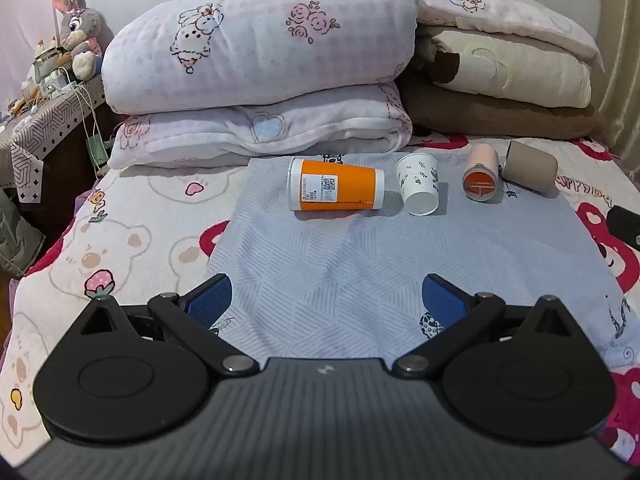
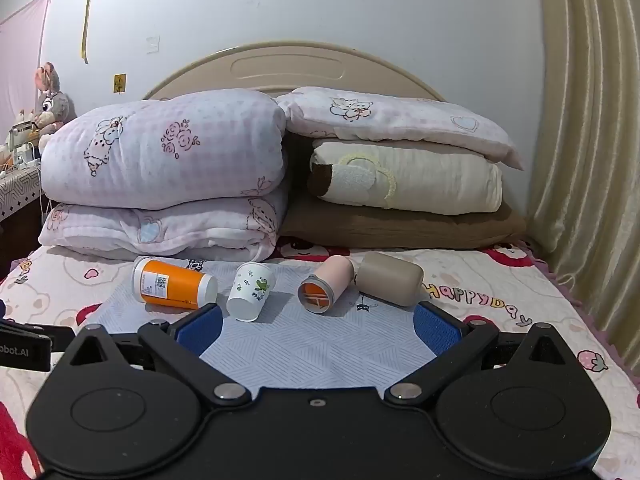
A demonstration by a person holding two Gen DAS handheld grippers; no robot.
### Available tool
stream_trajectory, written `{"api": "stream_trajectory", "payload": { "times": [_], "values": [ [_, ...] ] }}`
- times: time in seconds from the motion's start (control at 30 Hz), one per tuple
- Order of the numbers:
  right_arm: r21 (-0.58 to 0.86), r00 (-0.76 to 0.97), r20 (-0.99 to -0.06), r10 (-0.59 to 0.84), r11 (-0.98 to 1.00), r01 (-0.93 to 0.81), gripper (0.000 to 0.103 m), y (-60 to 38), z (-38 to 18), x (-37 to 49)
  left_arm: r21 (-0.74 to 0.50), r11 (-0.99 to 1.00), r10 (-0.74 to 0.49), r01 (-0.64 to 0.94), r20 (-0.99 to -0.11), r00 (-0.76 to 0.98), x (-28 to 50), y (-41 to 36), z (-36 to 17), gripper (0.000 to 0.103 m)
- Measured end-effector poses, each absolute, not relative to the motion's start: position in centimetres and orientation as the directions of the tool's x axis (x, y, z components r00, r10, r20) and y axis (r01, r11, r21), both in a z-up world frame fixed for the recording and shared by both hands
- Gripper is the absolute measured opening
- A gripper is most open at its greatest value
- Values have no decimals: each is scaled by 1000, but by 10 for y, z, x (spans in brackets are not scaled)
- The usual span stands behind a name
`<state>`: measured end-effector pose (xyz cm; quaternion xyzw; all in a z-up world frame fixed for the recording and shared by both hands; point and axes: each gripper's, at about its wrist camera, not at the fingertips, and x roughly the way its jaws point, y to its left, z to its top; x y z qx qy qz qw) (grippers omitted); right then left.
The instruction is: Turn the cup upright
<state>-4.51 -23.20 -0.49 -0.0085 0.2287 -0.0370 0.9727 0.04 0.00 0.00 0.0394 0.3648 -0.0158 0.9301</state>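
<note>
Several cups lie on their sides in a row on a grey-blue cloth on the bed. From the left: an orange cup, a white cup with green print, a pink cup with an orange inside, and a beige cup. My left gripper is open and empty, well short of the cups. My right gripper is open and empty, just short of the white and pink cups.
Folded quilts and pillows are stacked right behind the cups against the headboard. A cluttered bedside table stands at the left. A curtain hangs at the right. The left gripper's body shows at the right view's left edge.
</note>
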Motion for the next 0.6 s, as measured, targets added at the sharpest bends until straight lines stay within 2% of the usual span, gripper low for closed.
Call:
{"api": "stream_trajectory", "payload": {
  "times": [0.6],
  "values": [
    [-36,890,-450,-73,997,64,103,-233,-5,-43,52,997,-6,51,-647,763,-5,5,9,103]
  ]
}}
